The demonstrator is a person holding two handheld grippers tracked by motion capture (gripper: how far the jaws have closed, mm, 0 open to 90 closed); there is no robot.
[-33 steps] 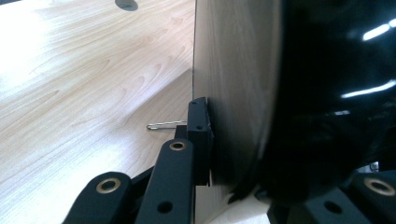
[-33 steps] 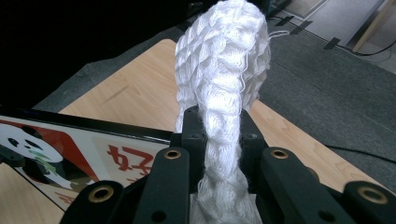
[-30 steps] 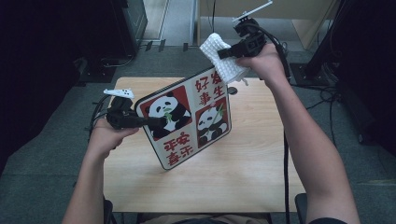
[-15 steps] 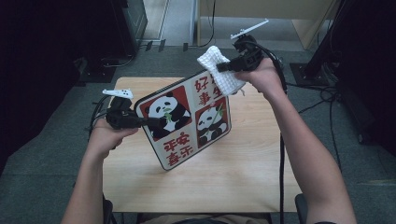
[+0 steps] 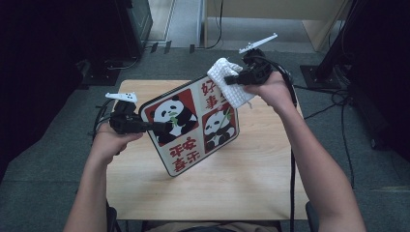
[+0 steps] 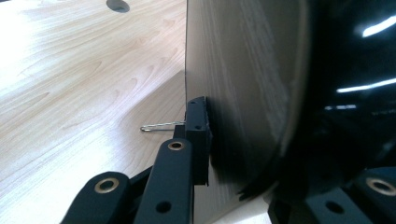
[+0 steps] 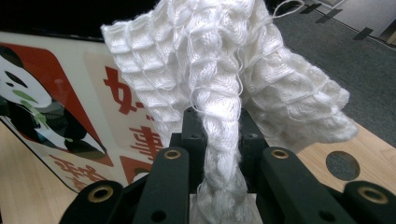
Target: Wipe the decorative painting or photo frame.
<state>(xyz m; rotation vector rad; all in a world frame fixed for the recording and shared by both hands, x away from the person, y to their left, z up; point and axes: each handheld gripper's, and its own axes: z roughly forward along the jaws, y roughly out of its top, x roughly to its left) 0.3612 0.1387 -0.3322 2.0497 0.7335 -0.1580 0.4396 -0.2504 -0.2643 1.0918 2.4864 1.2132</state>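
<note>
A square panda board (image 5: pixel 193 125) with red Chinese characters stands tilted over the wooden table (image 5: pixel 241 188), its lower corner close to the tabletop. My left gripper (image 5: pixel 162 128) is shut on the board's left edge. In the left gripper view one pad (image 6: pixel 198 121) presses the board's wood-grain back (image 6: pixel 243 84). My right gripper (image 5: pixel 233 79) is shut on a bunched white waffle cloth (image 5: pixel 231 92), which lies against the board's upper right corner. In the right gripper view the cloth (image 7: pixel 224 60) rises from between the jaws of the right gripper (image 7: pixel 219 128), with the board's printed face (image 7: pixel 93 93) behind it.
The small table has a round cable hole (image 7: pixel 343 165) near its far right corner. Grey carpet (image 5: pixel 367 159) surrounds it, with cables trailing at the right. Dark furniture (image 5: pixel 135 19) stands beyond the far edge.
My right gripper has come down with the cloth, from above the board onto its upper right corner. The left gripper and the board have stayed where they were.
</note>
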